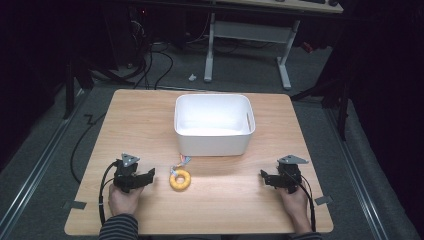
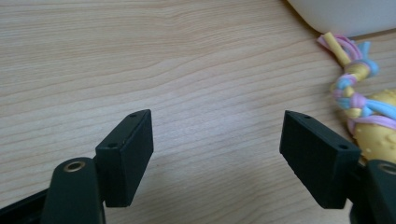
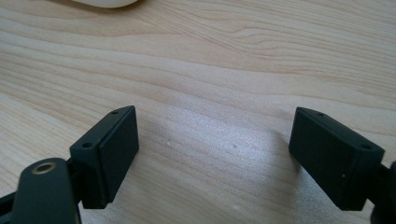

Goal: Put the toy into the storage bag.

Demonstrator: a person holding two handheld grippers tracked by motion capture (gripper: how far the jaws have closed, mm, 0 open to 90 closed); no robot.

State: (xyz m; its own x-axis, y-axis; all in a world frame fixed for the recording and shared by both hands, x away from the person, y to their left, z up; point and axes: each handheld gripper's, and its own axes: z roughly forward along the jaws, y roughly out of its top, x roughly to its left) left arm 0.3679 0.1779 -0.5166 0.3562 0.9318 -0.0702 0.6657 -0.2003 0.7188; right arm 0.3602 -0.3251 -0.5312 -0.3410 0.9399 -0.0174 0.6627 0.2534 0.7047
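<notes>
A yellow ring toy [image 1: 180,179] with a knotted pastel rope tail lies on the wooden table [image 1: 140,115], just in front of a white bin [image 1: 213,124]. My left gripper [image 1: 148,176] rests on the table to the toy's left, open, nothing between its jaws. In the left gripper view the left gripper [image 2: 217,149] frames bare wood, with the toy [image 2: 378,116] and its rope at the right edge and the bin's [image 2: 345,14] corner above. My right gripper [image 1: 265,177] sits near the table's front right, open and empty. The right gripper [image 3: 212,154] looks at bare wood.
The white bin is empty and stands at the table's middle back; its edge [image 3: 105,2] peeks into the right gripper view. A desk frame [image 1: 250,40] and cables lie on the floor beyond the table. Both hands rest near the front edge.
</notes>
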